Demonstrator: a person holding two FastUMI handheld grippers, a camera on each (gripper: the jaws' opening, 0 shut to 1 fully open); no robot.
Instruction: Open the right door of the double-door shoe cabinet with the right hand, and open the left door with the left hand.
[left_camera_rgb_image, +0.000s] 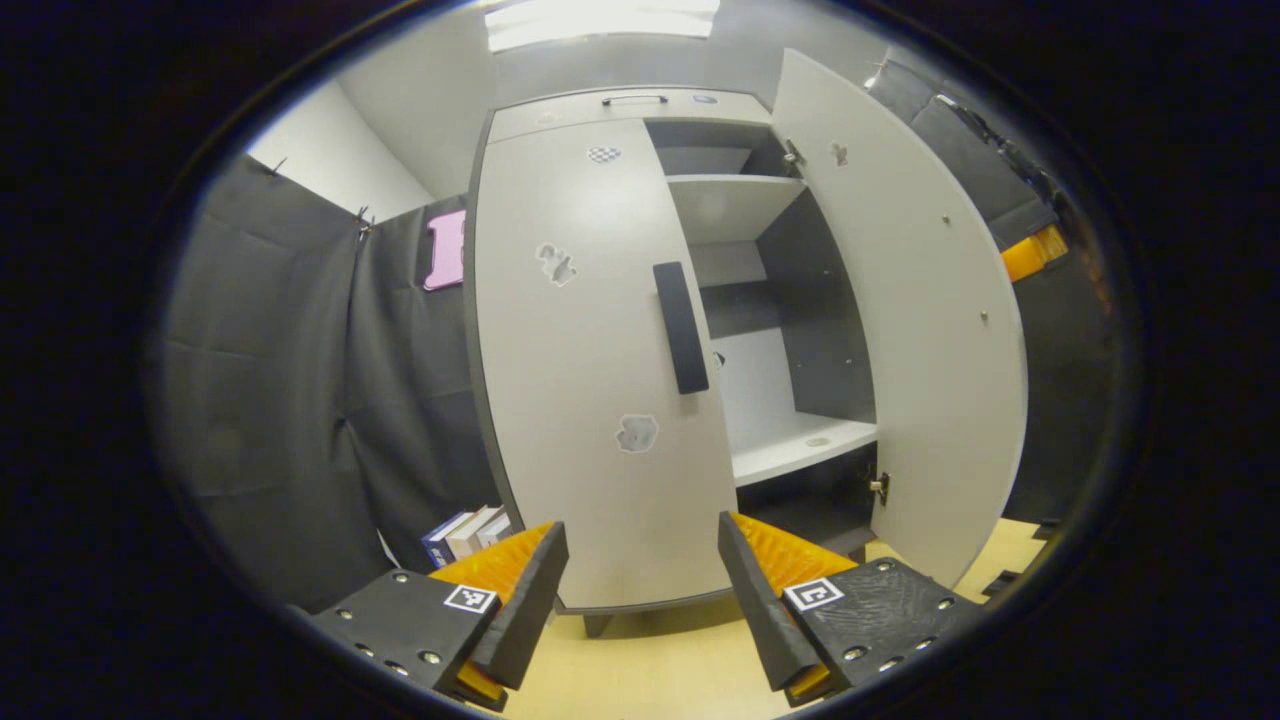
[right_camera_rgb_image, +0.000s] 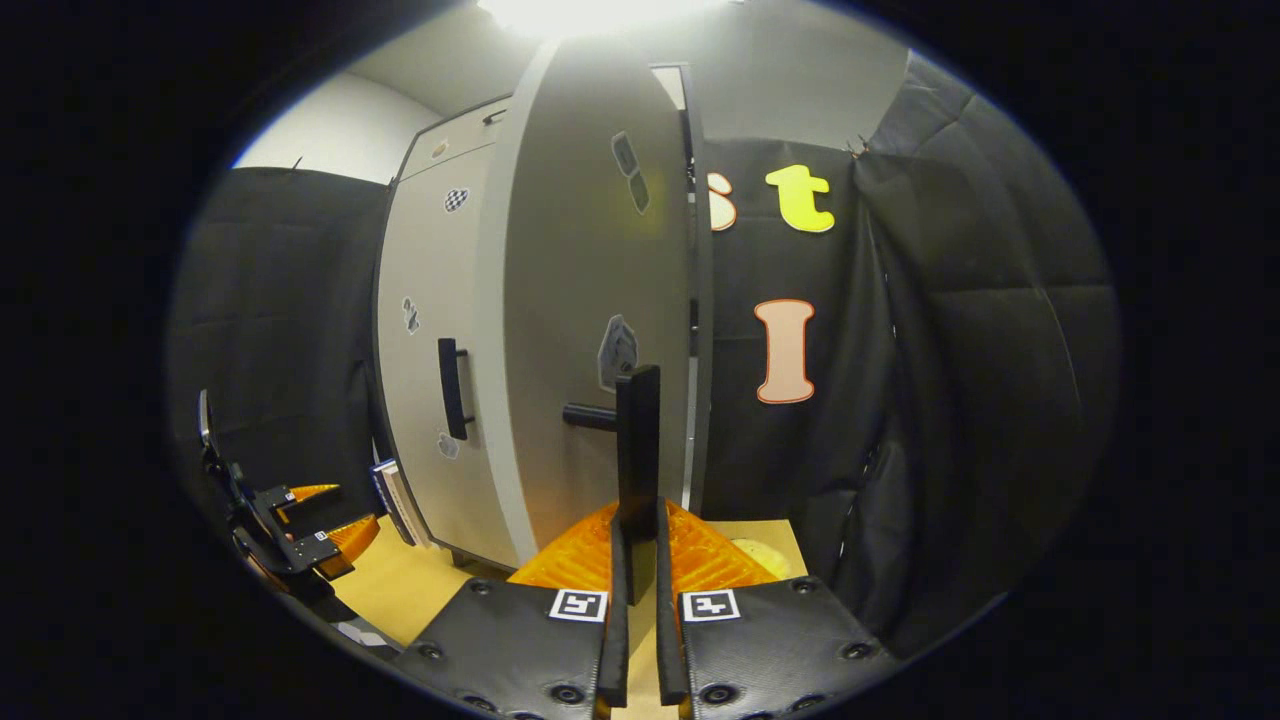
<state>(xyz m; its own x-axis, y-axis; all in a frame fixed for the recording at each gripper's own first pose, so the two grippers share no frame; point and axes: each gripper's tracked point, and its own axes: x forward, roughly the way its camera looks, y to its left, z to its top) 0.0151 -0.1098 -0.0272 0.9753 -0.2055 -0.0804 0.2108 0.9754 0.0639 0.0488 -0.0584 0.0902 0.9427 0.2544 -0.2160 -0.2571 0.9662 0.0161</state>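
A pale double-door shoe cabinet (left_camera_rgb_image: 600, 110) stood against the booth wall on a light wooden floor (left_camera_rgb_image: 660, 660). Its right door (left_camera_rgb_image: 900, 330) was swung wide open, showing the shelves (left_camera_rgb_image: 735, 205) inside. Its left door (left_camera_rgb_image: 590, 380) was closed, with a dark vertical handle (left_camera_rgb_image: 681, 328) near its inner edge.

In the right gripper view, the right tool (right_camera_rgb_image: 636, 560) was clamped narrow on the right door's handle (right_camera_rgb_image: 637, 440), both fingers pressing its lower end. The left tool (left_camera_rgb_image: 640, 590) was spread wide, hovering in front of the left door, below its handle and not touching it. It also appeared farther off in the right gripper view (right_camera_rgb_image: 310, 525).

The left door was the remaining step. The left tool could miss or only clip the slim handle, since it sat low of it, and the fingers might slide off when pulled. If the right tool let go carelessly, the open door could drift back.

Counted: one cabinet, two doors, two door handles, two tools, and three inner shelves visible. A small stack of books (left_camera_rgb_image: 465, 535) stood on the floor to the cabinet's left.
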